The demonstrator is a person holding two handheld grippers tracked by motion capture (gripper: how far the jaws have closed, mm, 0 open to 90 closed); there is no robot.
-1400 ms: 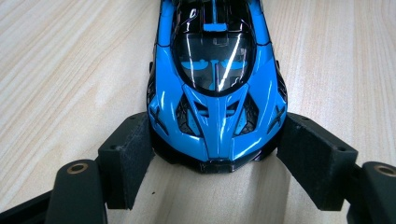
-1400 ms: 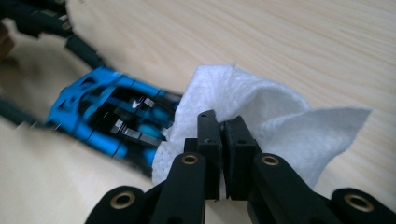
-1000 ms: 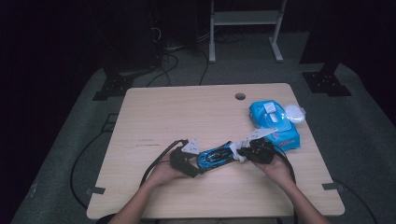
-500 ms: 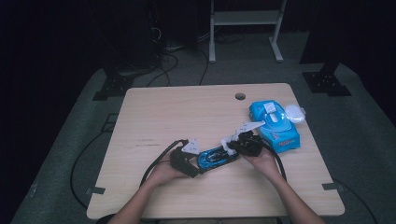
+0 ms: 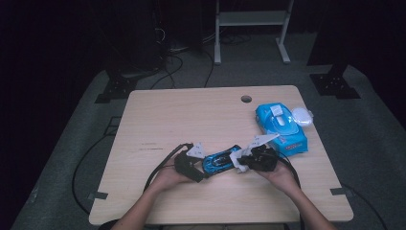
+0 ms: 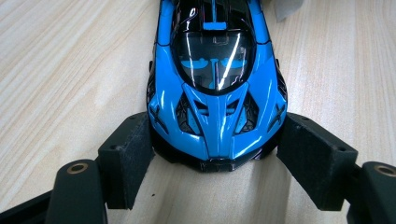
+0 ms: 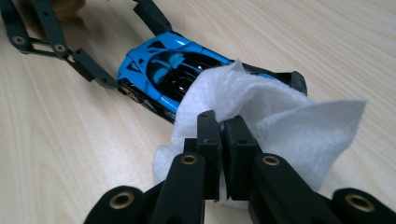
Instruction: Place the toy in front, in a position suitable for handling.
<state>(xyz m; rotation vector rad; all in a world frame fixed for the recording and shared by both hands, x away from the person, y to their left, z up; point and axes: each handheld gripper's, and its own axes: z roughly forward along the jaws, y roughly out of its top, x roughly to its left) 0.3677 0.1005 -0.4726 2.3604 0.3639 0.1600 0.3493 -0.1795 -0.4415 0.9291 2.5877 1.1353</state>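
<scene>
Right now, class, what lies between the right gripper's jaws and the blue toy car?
A white wipe: the right gripper pinches it, and it drapes over the blue toy car, as the right gripper view shows.

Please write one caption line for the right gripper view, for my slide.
Right gripper fingers pinch a white wipe on a blue toy car.

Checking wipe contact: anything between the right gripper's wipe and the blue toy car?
Nothing visible. The right gripper is shut on the white wipe, which already lies over one end of the blue toy car; the left gripper clamps its other end.
</scene>
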